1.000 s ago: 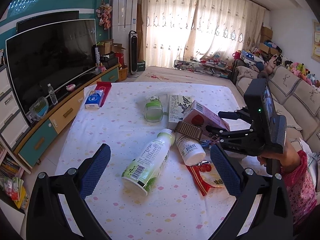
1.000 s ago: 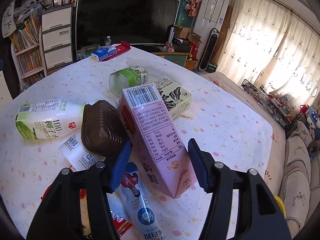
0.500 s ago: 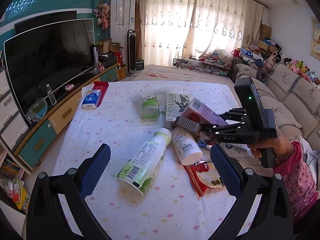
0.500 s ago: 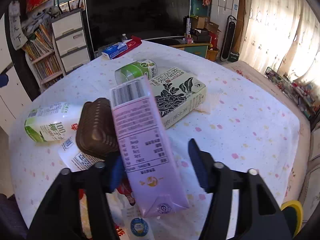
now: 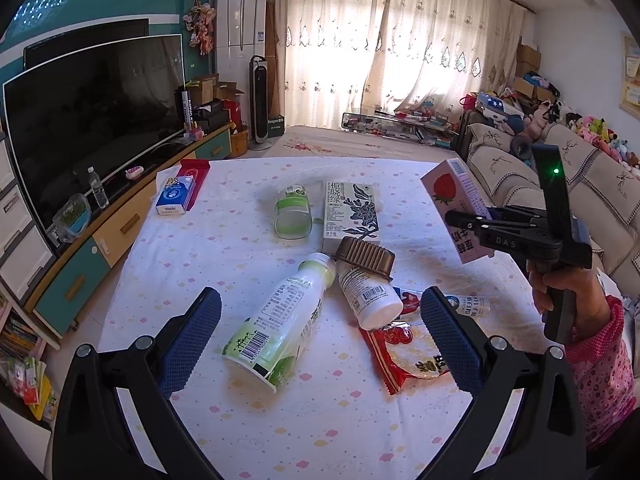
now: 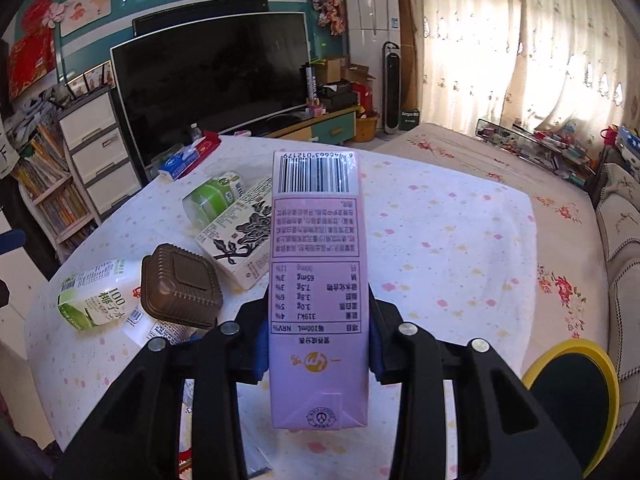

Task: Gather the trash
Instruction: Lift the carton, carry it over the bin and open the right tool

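My right gripper (image 6: pixel 318 340) is shut on a pink milk carton (image 6: pixel 316 264) and holds it in the air above the table; in the left wrist view the carton (image 5: pixel 456 200) hangs at the right. My left gripper (image 5: pixel 320 336) is open and empty, low over a green-and-white bottle (image 5: pixel 280 332) lying on its side. Beside it lie a white bottle (image 5: pixel 368 296), a brown plastic box (image 5: pixel 365 258), a red snack wrapper (image 5: pixel 404 356), a white floral carton (image 5: pixel 352 212) and a green cup (image 5: pixel 292 216).
A blue tissue pack on a red packet (image 5: pixel 176 196) lies at the table's far left. A yellow-rimmed bin (image 6: pixel 572 384) stands at the table's right edge. A TV (image 5: pixel 92 108) stands left, a sofa (image 5: pixel 600 184) right.
My right gripper closed on the pink carton and lifted it off the table, turning it upright. My left gripper has stayed open in about the same place.
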A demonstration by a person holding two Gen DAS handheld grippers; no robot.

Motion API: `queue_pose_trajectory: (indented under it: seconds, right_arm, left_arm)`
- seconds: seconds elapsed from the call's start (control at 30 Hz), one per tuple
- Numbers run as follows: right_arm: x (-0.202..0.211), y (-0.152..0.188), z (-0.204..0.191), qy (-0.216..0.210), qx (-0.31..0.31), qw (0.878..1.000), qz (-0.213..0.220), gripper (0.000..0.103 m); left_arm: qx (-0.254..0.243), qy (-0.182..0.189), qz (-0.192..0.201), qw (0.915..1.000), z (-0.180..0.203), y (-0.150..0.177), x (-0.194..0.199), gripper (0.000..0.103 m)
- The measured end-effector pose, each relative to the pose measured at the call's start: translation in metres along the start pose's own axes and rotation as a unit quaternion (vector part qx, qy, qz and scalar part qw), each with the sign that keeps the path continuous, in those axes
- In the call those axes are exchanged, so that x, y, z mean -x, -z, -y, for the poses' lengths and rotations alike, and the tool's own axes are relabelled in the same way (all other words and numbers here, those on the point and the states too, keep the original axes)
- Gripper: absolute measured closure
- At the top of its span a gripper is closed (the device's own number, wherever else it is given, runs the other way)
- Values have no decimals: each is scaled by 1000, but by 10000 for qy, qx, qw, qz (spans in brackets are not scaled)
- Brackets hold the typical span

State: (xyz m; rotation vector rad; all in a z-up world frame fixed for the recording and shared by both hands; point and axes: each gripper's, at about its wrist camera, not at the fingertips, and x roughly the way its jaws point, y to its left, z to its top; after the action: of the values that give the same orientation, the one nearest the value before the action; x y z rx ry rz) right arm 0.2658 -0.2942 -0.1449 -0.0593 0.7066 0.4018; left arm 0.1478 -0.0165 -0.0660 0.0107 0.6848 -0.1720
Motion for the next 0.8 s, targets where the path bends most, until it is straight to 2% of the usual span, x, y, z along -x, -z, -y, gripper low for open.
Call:
queue_pose_trajectory:
  seconds: [0.17, 0.33, 0.47, 0.63, 0.8]
  right_arm:
    - [24, 13, 36, 454, -360, 9983, 103, 68]
    - [47, 40, 89, 1043, -967, 9898, 114, 68]
    - [63, 66, 137, 1586, -1605, 9742, 52, 68]
    - [58, 102, 189, 2330, -2113, 9488, -289, 67]
    - [32, 129, 221, 2587, -2345, 9347, -656, 67]
  left_arm:
    - [-73, 24, 22, 10000, 8, 0, 1, 5]
    - [-121, 74, 61, 9999, 14, -1, 1, 5]
    - [-137, 128, 69, 9998, 20, -2, -1, 5]
    - [-180, 165, 1, 9997, 26, 0, -7, 5]
    - [-228, 143, -43, 9996, 32, 1, -10, 5]
